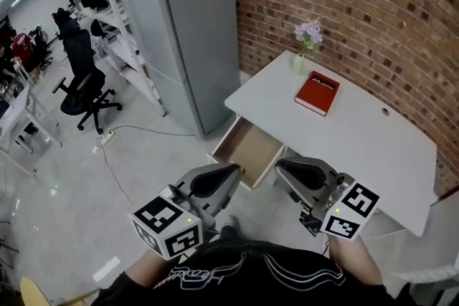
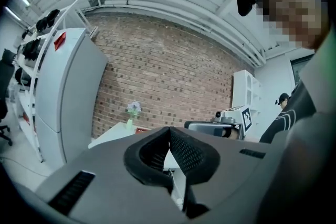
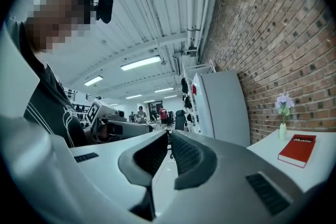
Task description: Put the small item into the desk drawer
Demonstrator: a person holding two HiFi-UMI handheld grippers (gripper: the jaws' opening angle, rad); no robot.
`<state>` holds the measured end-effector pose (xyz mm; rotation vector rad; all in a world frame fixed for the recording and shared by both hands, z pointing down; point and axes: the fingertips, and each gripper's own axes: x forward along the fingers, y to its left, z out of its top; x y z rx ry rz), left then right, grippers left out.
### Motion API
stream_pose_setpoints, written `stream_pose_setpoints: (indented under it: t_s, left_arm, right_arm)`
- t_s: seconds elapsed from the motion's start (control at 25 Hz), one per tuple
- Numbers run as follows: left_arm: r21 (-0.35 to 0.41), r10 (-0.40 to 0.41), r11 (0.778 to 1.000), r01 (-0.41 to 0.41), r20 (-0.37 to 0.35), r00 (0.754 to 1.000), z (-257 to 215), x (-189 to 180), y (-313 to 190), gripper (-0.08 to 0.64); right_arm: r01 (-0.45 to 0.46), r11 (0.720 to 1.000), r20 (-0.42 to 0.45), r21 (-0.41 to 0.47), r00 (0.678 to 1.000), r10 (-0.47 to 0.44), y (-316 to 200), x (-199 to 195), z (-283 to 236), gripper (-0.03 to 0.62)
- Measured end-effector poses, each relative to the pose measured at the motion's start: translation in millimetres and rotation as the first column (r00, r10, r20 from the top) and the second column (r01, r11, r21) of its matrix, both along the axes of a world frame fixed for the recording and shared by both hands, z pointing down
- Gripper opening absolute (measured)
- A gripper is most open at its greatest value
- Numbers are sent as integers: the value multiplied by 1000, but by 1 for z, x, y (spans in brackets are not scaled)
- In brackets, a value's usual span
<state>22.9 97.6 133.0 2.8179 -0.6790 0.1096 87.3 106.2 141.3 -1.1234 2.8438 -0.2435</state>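
Left gripper (image 1: 231, 172) jaws pressed together, empty; right gripper (image 1: 283, 167) the same. Drawer (image 1: 251, 151) of counter (image 1: 358, 143) stands open; red book (image 1: 316, 92) on top.

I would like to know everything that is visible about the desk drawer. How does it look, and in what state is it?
The drawer is a shallow rectangular box, pulled well out from under the white desk, below the end where the red book lies. Its bottom is a light tan and looks like wood or board; its walls are pale. It sits level over the floor. No item shows on the part of its bottom that can be seen. Apart from the desk that carries it, nothing seems to touch it.
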Motion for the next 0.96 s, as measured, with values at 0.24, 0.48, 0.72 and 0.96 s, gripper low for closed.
stream_pose_setpoints:
  t_s: [0.24, 0.48, 0.72, 0.96]
  left_arm:
    - [2, -2, 1000, 2, 9, 1000, -7, 11, 15, 21]
    - [-4, -20, 1000, 21, 24, 999, -3, 17, 21, 21]
    - [-10, -22, 1000, 22, 26, 999, 2, 14, 28, 21]
    - [-9, -37, 999, 37, 1, 999, 2, 4, 33, 21]
  right_arm:
    - [18, 1000, 16, -10, 1000, -18, 12, 9, 0, 55]
    - [12, 1000, 27, -25, 1000, -11, 21, 13, 10, 55]
    - [10, 999, 29, -34, 1000, -9, 30, 10, 18, 55]
    - [2, 999, 21, -38, 1000, -1, 38, 5, 21, 55]
